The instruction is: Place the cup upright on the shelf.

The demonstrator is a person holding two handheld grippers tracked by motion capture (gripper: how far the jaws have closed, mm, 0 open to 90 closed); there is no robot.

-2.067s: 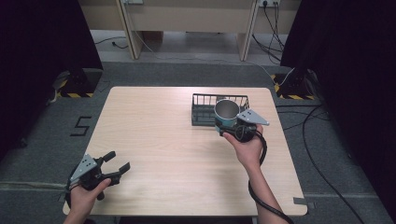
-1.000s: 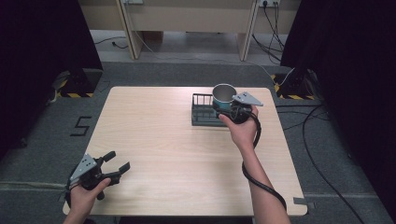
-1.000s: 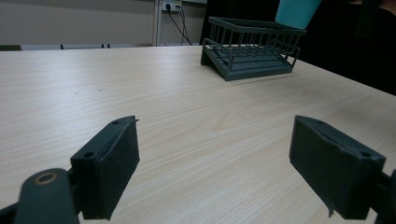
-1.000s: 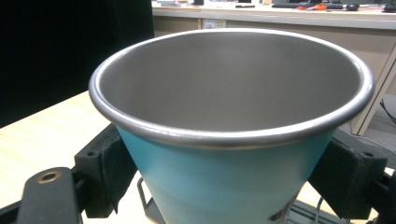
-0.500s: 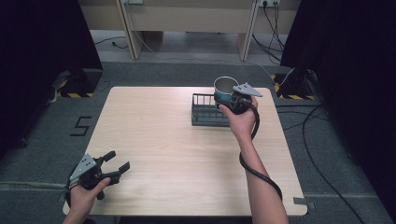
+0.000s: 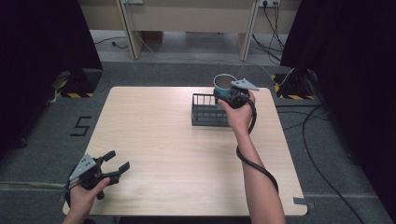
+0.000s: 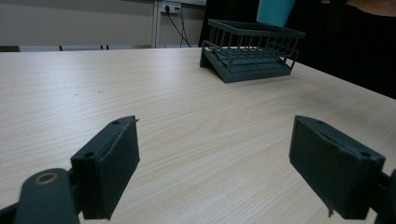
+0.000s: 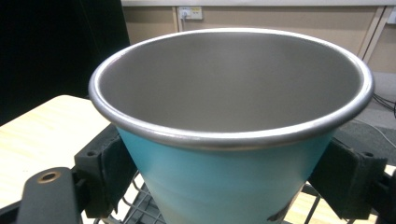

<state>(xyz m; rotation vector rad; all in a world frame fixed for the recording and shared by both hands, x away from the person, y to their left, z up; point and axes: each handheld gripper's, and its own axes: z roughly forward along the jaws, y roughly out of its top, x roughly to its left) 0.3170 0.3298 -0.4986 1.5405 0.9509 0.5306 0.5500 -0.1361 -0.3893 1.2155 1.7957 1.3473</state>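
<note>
A teal cup (image 6: 224,84) with a bare steel inside hangs upright over the far right part of a dark wire rack (image 6: 205,113). My right gripper (image 6: 225,94) is shut on the cup's wall from both sides, its pads (image 8: 108,168) pressed to the teal outside (image 8: 224,172), with the rack (image 8: 142,211) just beneath. My left gripper (image 6: 116,161) rests low at the table's near left corner, open with nothing between its jaws (image 7: 215,172). Ahead of it across the table stand the rack (image 7: 252,51) and the cup's teal bottom (image 7: 275,10).
The light wooden table (image 6: 168,154) is ringed by grey carpet, with dark curtains at both sides. Cables (image 6: 322,126) lie on the floor to the right, and desk legs stand beyond the far edge. The right gripper's cable (image 6: 254,163) trails along the forearm.
The right hand has carried the cup away from me, from over the rack's near right side to above its far right edge. The left gripper has stayed put.
</note>
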